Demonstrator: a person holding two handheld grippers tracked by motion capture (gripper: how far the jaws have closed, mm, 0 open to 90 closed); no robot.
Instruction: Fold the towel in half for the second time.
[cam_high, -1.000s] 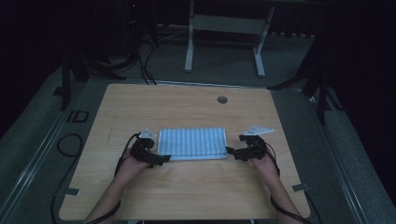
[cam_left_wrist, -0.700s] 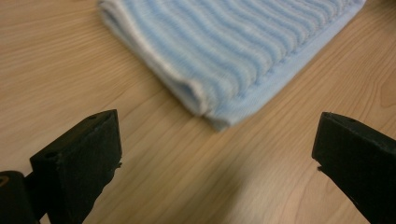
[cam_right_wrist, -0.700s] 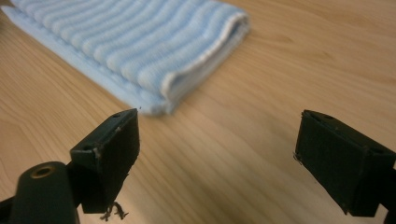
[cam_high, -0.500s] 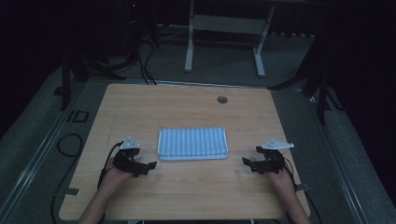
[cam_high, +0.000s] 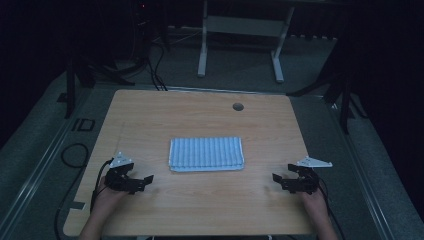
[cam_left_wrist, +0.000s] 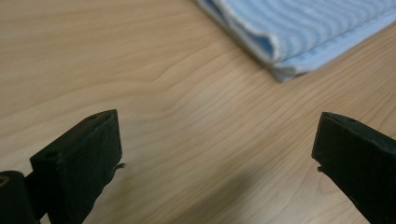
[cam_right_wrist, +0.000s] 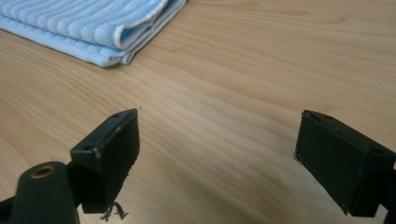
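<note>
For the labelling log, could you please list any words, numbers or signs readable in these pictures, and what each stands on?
"ID": large dark letters on the grey floor left of the table.
No writing is legible on the folded blue striped towel, the left tongs or the right tongs.

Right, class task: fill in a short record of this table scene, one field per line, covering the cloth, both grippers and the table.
cloth: blue striped folded towel, lying flat mid-table
left gripper: open, on the table beside the towel, apart from it
right gripper: open, on the other side, apart from the towel
table: light wooden table with a round hole near the far edge
held: nothing
</note>
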